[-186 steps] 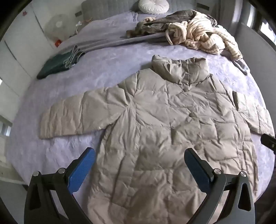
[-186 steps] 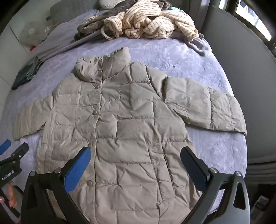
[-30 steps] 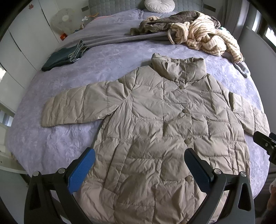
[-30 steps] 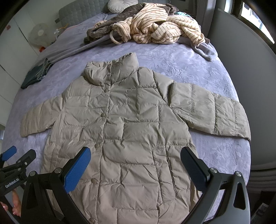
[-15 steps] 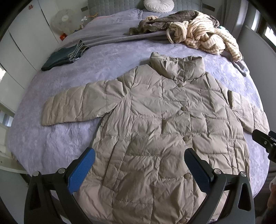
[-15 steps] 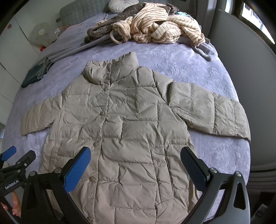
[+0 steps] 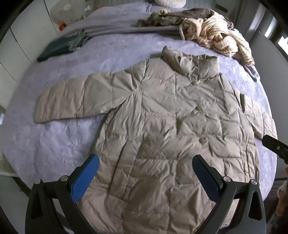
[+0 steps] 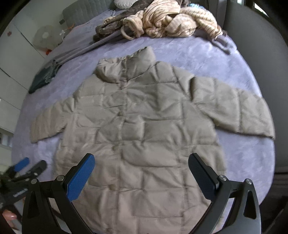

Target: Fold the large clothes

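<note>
Two hand-held grippers hover above the hem of a beige quilted puffer coat [image 7: 162, 129] spread flat, front up, on a bed covered in a lilac textured bedspread [image 7: 54, 136]. Nearest the hem, the left gripper [image 7: 145, 172] has its blue, dimpled pads set wide apart, holding nothing; the right gripper [image 8: 142, 171] is likewise spread wide and empty, its view slightly blurred. The coat's shell is crinkled and puffy, stitched into rectangular panels, with a row of round buttons up the front. Both sleeves lie stretched outward from the body. At the coat's far end its tall, padded collar [image 7: 192, 66] stands bunched. Beyond the collar, a heap of cream knitwear with thin dark stripes [image 7: 217, 37] lies tangled against a brownish-grey garment [image 7: 172, 18]. Off to the left of the collar sits a folded dark green garment [image 7: 61, 46]. Farther still, a round, pleated white cushion [image 7: 171, 2] rests by the grey quilted headboard [image 8: 81, 10].
</note>
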The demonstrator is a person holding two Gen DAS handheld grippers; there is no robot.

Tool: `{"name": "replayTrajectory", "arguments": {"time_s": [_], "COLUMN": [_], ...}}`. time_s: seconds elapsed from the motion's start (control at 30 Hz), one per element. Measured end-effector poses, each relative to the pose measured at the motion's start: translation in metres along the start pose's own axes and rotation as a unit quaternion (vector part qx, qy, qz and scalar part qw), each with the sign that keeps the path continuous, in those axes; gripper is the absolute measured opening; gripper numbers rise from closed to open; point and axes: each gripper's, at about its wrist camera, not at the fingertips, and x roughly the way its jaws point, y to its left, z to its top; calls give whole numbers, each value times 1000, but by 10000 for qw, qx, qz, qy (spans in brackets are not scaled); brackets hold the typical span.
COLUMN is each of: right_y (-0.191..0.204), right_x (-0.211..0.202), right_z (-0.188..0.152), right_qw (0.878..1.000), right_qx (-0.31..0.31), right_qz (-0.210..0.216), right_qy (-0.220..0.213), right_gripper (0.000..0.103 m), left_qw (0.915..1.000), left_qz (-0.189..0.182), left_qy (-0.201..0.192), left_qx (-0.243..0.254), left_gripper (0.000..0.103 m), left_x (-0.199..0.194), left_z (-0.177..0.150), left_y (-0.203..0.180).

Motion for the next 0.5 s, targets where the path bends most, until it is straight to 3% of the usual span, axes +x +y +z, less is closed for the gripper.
{"name": "replayTrajectory", "arguments": {"time_s": [0.27, 0.4, 0.5], "right_y": [48, 80, 101], "right_x": [43, 82, 109], "right_z": [-5, -5, -9], "right_qw": [9983, 9977, 9964], "right_qx": [445, 332, 347], "right_qz": [354, 63, 227], "right_qy": [106, 595, 745], "right_gripper": [103, 103, 103], "left_qw": [9994, 9931, 9815], "left_qz": [-35, -394, -660], "left_qy": [124, 156, 81], "left_qx": [-320, -1096, -1798], "left_gripper": [103, 103, 103], "left_x": [47, 87, 121], "left_z": [13, 21, 27], "left_y": [90, 161, 212]}}
